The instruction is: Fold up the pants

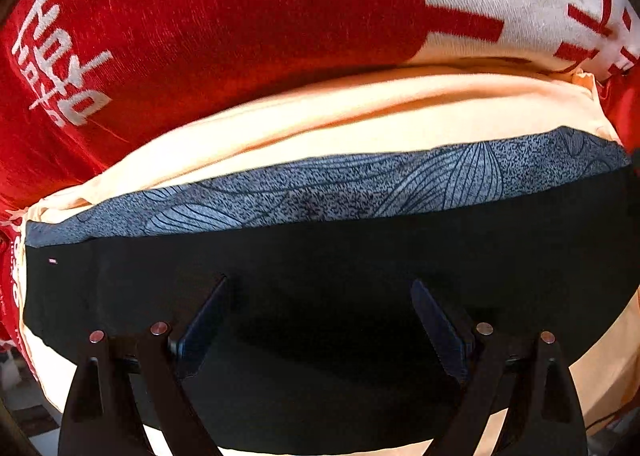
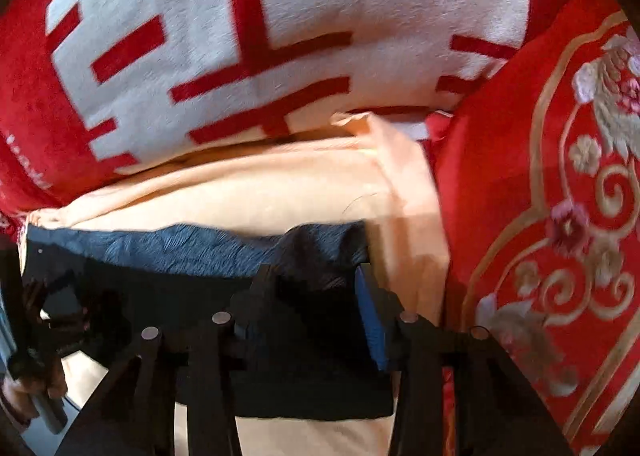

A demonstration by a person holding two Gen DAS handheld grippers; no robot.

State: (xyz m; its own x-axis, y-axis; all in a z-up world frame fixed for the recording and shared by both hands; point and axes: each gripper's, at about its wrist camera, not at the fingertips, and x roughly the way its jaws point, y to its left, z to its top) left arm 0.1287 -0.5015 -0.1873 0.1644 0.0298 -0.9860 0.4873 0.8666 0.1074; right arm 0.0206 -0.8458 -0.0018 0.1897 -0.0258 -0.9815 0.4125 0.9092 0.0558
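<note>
The pants (image 1: 320,276) are black and lie flat on a pale peach sheet (image 1: 320,120), which looks like the cover of a bed. Along their far edge a grey patterned band (image 1: 360,184) shows, probably the inside of the cloth or a second layer. Behind the sheet there is a red blanket (image 1: 200,16) with white characters, and on the right side a red embroidered cover (image 2: 560,176).

The left claw (image 1: 320,320) hovers over the middle of the black cloth; its fingers stand wide apart and hold nothing. The right claw (image 2: 308,308) is at the right end of the pants, also apart, with cloth between the fingers but not pressed. This view is blurred.

The pants seem already folded into a short, wide shape, so the work is probably at a late fold or at smoothing. The next move likely asks each claw to close on an edge, lift both sides evenly and lay them over without dragging the sheet.
</note>
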